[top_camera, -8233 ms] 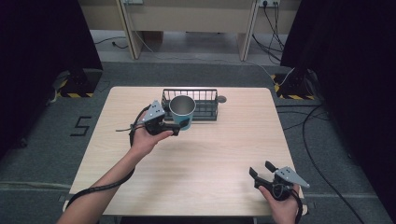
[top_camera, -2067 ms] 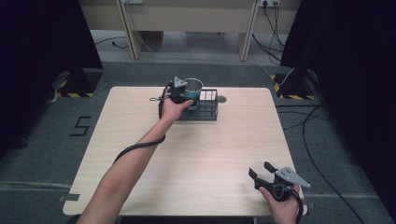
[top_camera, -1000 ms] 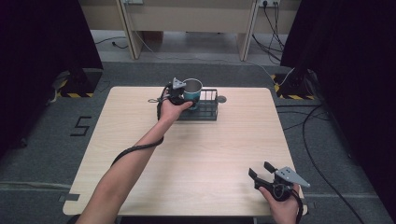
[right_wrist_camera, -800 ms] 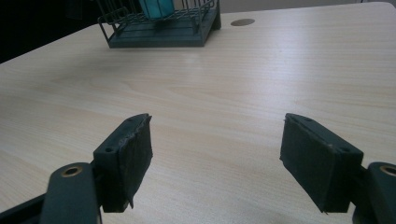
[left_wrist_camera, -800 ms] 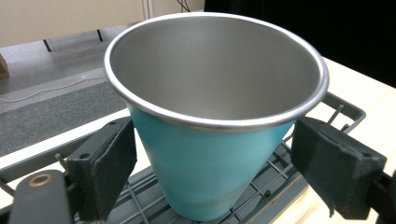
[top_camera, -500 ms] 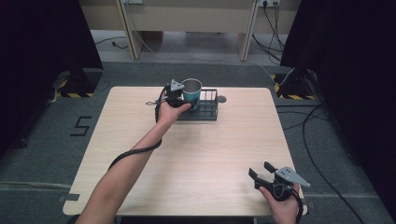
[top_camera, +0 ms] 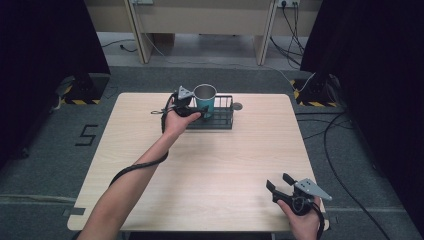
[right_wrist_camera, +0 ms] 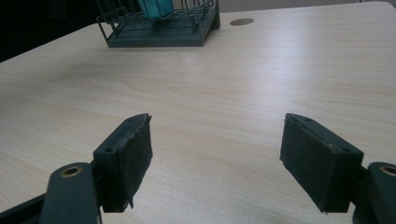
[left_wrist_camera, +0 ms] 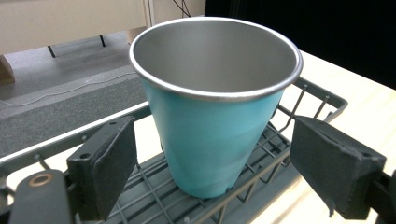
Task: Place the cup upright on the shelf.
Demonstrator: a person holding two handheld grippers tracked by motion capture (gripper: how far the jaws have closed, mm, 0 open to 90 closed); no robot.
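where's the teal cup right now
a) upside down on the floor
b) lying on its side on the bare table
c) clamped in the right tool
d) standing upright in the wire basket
d: the teal cup stands upright, open end up, on the grid floor of the wire basket, with the left tool open around it, pads clear of its sides.

Pale wooden table (top_camera: 210, 170) — grey floor (top_camera: 45, 150) around.
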